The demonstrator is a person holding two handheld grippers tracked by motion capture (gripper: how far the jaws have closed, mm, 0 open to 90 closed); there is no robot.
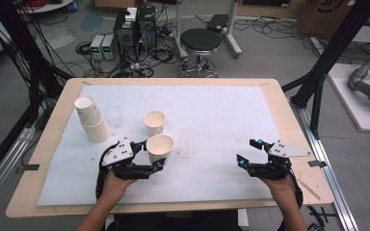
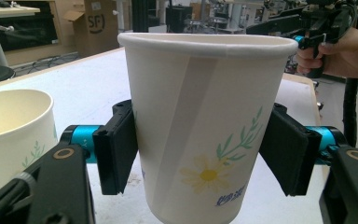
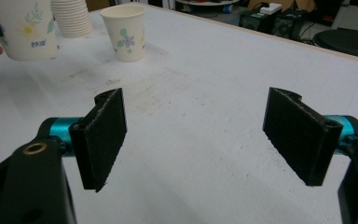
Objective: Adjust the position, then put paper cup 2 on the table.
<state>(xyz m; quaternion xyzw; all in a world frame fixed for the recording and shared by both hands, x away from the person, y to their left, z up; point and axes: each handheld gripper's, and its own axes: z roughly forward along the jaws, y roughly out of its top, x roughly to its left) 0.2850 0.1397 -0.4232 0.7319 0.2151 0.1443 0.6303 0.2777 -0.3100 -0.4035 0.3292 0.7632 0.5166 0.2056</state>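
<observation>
The left gripper [image 1: 150, 155] had the nearest paper cup [image 1: 160, 149] upright between its jaws, the pads touching or almost touching its sides, so I cannot tell if it was gripped or let go. The right gripper [image 1: 249, 153] was spread wide with nothing in it, over bare white mat [image 1: 212, 125]. Farther off stood a second cup [image 1: 154, 122], then a stack of cups [image 1: 91, 118] near the table's left edge. Probably more cups were left to set out; the right half was free.
</observation>
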